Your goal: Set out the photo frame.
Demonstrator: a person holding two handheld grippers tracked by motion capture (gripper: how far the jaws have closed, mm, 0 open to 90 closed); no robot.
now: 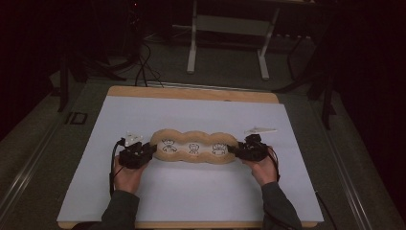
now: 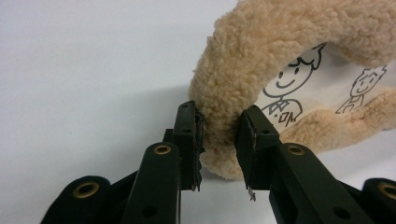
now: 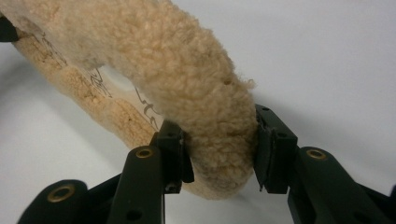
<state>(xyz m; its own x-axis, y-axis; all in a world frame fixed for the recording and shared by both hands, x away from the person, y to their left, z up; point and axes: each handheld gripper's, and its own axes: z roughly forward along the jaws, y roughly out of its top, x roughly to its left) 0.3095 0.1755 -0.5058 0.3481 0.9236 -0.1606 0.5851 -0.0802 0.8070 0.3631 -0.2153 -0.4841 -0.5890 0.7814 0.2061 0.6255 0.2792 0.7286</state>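
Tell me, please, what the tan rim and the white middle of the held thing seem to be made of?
Tan rim: apparently fleece or sherpa fabric, matte, with curly nubby pile. White middle: smooth, flat fabric probably, printed with black line cartoon figures; the exact material is unclear.

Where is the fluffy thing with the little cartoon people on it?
In the high view, the fluffy pad lies mid-table on the white mat, gripped between left gripper and right gripper.

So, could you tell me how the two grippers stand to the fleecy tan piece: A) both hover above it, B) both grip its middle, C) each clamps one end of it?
C: the left gripper pinches the left end of the fleecy piece and the right gripper its right end.
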